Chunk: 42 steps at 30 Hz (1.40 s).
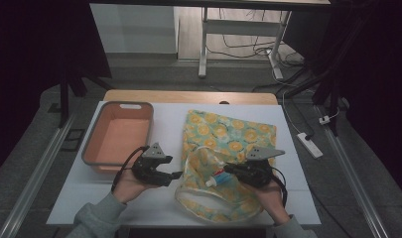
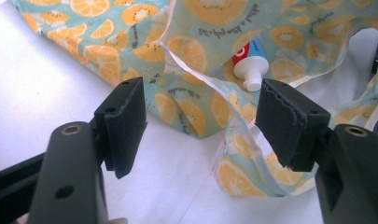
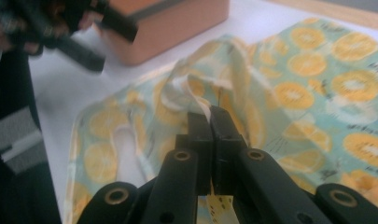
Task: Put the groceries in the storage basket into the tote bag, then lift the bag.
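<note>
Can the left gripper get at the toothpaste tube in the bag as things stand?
Probably yes. The left gripper is open, facing the bag mouth; the tube cap shows uncovered ahead. The right gripper pinches the rim up.

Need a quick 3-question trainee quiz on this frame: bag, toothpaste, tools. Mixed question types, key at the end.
1. True or false: the right tool is shut on the fruit-print bag.
2. Which item lies in the bag's mouth? A) toothpaste tube B) spoon C) bottle
3. What stands on the white table to the left of the bag, beyond the left tool?

Key:
1. True. Its jaws pinch an edge of the bag's fabric.
2. A. The white cap points out of the opening, and the left tool's jaws stand open just short of it, holding nothing.
3. An orange tub with a grey rim.
</note>
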Available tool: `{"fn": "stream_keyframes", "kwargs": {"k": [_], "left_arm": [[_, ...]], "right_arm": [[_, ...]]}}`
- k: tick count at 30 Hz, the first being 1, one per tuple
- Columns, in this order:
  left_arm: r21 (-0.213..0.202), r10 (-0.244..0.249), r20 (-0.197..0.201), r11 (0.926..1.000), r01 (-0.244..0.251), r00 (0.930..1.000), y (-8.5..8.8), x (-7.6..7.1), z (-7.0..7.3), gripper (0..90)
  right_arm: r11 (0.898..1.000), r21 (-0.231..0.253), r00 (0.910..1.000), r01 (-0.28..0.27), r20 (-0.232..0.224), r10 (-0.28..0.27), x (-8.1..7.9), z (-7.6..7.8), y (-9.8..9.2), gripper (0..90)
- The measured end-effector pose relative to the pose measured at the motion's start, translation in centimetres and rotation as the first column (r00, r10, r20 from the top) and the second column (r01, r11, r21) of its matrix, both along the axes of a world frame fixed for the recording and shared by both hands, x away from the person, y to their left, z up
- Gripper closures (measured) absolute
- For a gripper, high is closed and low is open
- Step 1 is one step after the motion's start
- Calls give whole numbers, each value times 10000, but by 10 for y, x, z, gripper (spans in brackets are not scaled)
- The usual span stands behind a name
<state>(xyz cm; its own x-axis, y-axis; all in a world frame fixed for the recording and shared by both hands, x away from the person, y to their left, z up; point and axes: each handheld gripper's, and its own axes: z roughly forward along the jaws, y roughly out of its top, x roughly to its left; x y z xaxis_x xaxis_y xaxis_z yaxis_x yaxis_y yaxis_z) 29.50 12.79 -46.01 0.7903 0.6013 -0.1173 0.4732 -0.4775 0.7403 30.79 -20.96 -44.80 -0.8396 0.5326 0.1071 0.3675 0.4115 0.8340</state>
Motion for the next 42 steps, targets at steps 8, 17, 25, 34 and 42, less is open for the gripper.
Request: {"fn": "stream_keyframes", "kwargs": {"k": [8, 17, 25, 34, 42], "left_arm": [[-13, 216, -123, 9998, -216, 9997, 5, 2, -3, 319], [130, 259, -180, 9996, -256, 9995, 3, 2, -5, 308], [272, 192, -298, 9995, -183, 9994, -3, 3, -10, 306], [421, 127, -412, 9991, -110, 9991, -12, 6, -16, 303], [586, 130, -465, 9982, -103, 9988, -28, 13, -21, 306]], "right_arm": [[9981, 212, 9956, 579, 731, -593, -11, 6, -12, 450], [9895, 25, 9842, 1443, 1032, -1438, -40, 18, -50, 382], [9747, -611, 9750, 2152, 699, -2109, -49, 3, -75, 377], [9686, -1076, 9743, 2242, 469, -2203, -55, -6, -77, 353], [9490, -1792, 9652, 2592, 128, -2612, -57, -20, -76, 325]]}}
